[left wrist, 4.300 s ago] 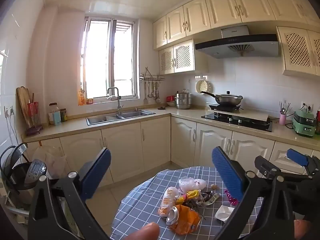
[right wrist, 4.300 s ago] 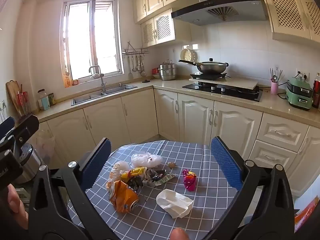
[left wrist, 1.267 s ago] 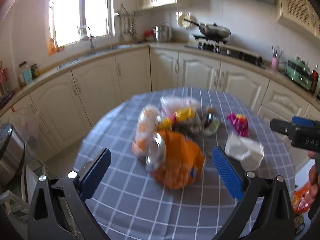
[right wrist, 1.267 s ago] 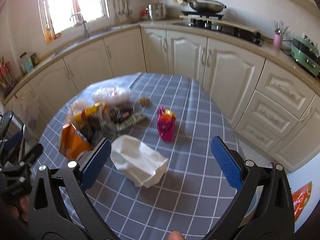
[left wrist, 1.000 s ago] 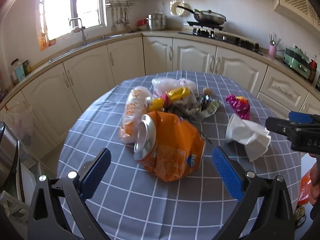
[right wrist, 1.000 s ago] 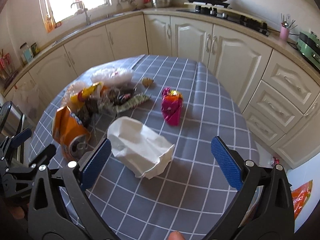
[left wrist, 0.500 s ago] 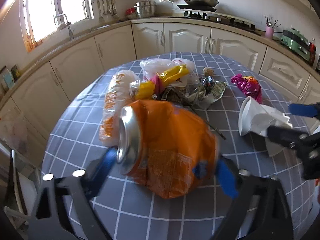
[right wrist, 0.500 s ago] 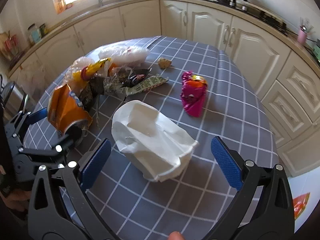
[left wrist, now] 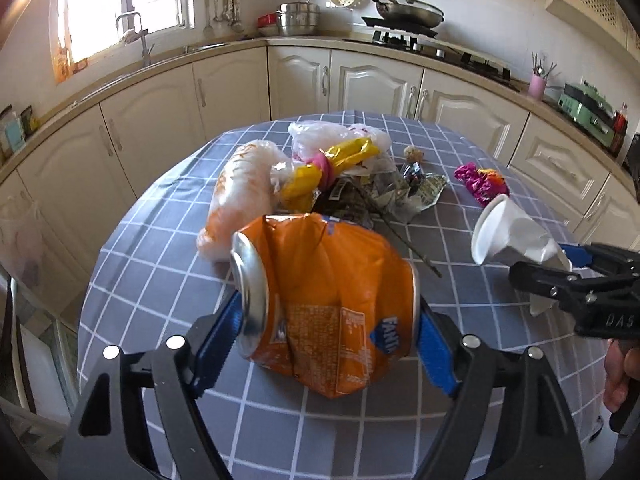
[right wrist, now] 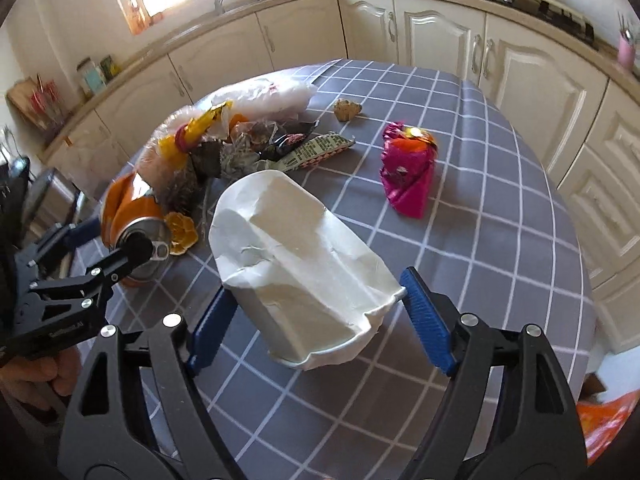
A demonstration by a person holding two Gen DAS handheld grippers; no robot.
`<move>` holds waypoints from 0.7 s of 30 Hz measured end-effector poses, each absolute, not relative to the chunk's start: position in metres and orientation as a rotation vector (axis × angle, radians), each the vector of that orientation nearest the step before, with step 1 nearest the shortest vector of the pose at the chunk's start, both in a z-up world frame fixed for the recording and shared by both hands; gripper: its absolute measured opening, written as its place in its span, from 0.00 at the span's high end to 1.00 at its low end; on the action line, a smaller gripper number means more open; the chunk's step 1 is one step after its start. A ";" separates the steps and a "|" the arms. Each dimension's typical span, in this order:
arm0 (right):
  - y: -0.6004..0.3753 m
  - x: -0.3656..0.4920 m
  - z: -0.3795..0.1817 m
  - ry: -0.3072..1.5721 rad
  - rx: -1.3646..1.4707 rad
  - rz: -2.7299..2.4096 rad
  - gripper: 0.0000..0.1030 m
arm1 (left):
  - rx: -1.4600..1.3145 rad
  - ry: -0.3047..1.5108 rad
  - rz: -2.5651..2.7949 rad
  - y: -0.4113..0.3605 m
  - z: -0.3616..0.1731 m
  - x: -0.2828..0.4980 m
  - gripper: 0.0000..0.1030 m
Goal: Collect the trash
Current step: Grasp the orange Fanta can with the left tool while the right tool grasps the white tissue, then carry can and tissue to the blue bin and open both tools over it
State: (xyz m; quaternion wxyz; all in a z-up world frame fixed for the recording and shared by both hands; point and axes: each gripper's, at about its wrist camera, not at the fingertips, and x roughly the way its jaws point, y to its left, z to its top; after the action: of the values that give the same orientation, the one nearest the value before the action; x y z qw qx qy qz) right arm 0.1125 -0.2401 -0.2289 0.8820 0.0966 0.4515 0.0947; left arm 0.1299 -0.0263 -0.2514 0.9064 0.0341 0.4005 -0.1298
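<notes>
your left gripper [left wrist: 330, 320] was closing around the crushed orange can [left wrist: 324, 300], pads touching its ends | right gripper [right wrist: 316, 308] closing on the white paper cup [right wrist: 296, 256], contact hard to tell | cup's near end hid the tablecloth [right wrist: 500, 208]

Glossy dented metal can [left wrist: 328, 304], matt crumpled paper cup [right wrist: 300, 272], checked cloth tablecloth [right wrist: 500, 240]

Cream cabinets [left wrist: 152, 120], bright window [left wrist: 120, 4], prob. daylight

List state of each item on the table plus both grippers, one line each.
orange can: crushed, on its side, between the left pads
left gripper: jaws just closing, pads at the can's ends
white paper cup: crumpled, on its side
right gripper: jaws just closing around the cup
pink wrapper: crumpled, lying apart
wrapper pile: heaped, untouched
</notes>
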 end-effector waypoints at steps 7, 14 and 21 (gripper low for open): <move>-0.266 0.098 -0.205 0.868 0.290 0.201 0.23 | 0.018 0.780 -0.281 -0.021 -0.229 0.111 0.24; -0.321 0.068 -0.182 0.764 0.388 0.115 0.23 | 0.068 0.674 -0.393 -0.070 -0.183 0.088 0.24; -0.418 0.010 -0.181 0.697 0.490 -0.115 0.23 | 0.143 0.608 -0.616 -0.174 -0.154 0.077 0.24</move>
State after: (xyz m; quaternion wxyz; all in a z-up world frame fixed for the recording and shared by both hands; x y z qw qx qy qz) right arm 0.0100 -0.4180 -0.1810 0.9091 0.2376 0.3377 -0.0557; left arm 0.0770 -0.1741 -0.1540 0.9053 0.0690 0.2942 -0.2985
